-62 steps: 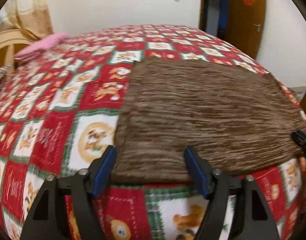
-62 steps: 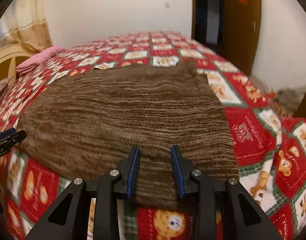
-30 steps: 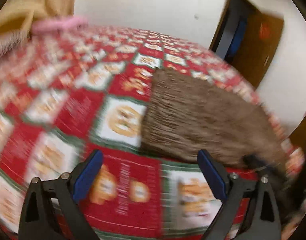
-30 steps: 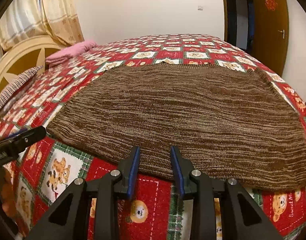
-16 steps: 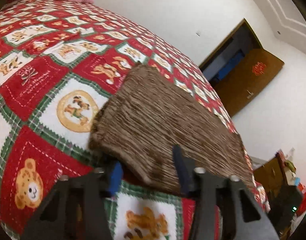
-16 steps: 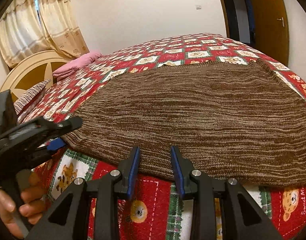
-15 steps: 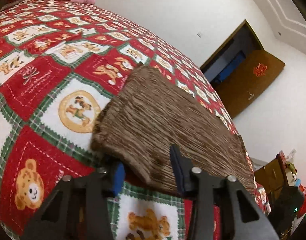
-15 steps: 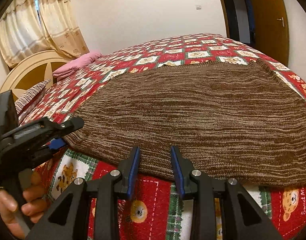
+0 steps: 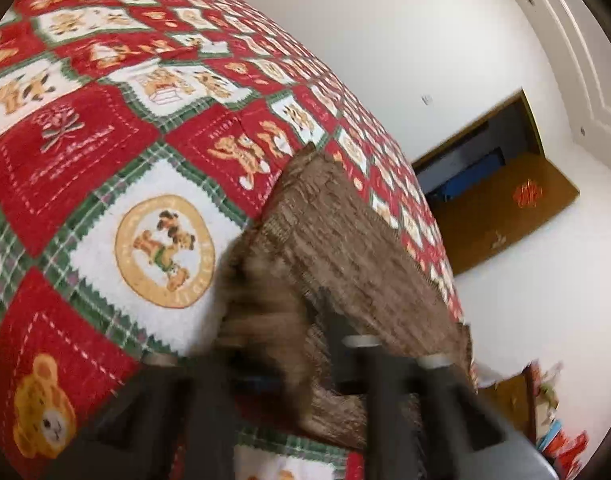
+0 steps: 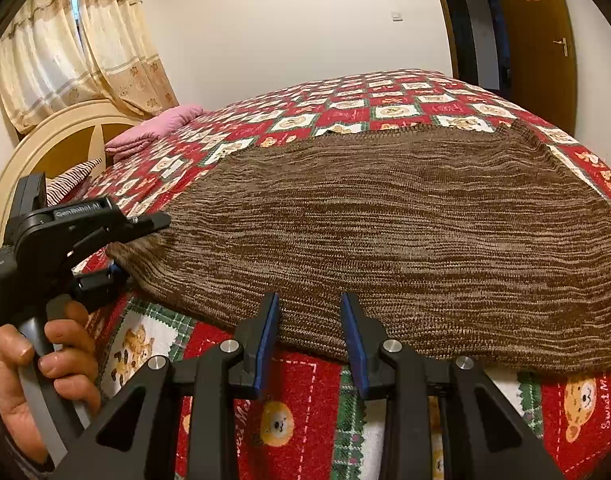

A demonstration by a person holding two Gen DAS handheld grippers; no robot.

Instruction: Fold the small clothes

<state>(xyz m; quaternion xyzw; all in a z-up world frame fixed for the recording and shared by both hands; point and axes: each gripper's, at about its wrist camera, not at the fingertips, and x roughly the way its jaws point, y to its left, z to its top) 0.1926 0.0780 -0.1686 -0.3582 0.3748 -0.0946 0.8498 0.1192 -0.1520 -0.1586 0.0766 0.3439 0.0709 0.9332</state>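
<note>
A brown knitted garment [image 10: 405,224] lies spread flat on the bed. My left gripper [image 10: 141,244] has its jaws closed on the garment's near left corner, which lifts and bunches between them; in the blurred left wrist view the cloth [image 9: 337,248] rises up between the fingers. My right gripper [image 10: 309,328] is open, its blue-padded fingers [image 10: 265,332] standing just in front of the garment's near hem, touching nothing.
The bed has a red, white and green bear-patterned quilt [image 10: 297,412]. A pink folded cloth [image 10: 157,128] and a striped pillow [image 10: 69,180] lie by the cream headboard [image 10: 53,140]. A brown door [image 10: 533,32] stands open at the far right.
My left gripper swung to the garment's left corner, closed on it and lifted it. My right gripper stayed at the near hem with the same opening.
</note>
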